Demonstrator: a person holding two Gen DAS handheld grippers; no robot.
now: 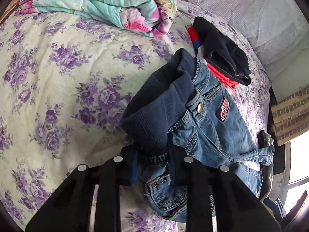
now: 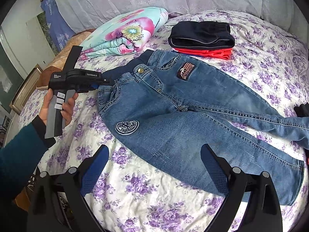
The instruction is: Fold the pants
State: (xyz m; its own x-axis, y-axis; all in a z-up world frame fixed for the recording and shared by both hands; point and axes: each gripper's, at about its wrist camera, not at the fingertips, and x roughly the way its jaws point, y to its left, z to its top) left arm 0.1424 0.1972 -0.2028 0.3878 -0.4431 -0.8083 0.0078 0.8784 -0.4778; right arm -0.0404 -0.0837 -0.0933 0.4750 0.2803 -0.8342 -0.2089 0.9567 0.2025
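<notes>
Jeans (image 1: 204, 127) fill my left wrist view, bunched on the flowered bed (image 1: 58, 77); my left gripper (image 1: 152, 158) has its jaws clamped on the waistband. From the right wrist view the jeans (image 2: 173, 116) lie spread across the bed (image 2: 139, 193), folded clothes (image 2: 202, 36) beyond them. My right gripper (image 2: 154, 164) hangs over one leg, jaws wide apart, holding nothing.

The left wrist view sits close above the jeans' waistband (image 1: 154, 116), facing steeply down toward the folded quilt (image 1: 108, 5). The right wrist view looks from farther back over the jeans' legs (image 2: 193, 145), facing that quilt (image 2: 125, 34). Both share waistband, quilt and clothes stack (image 2: 202, 36).
</notes>
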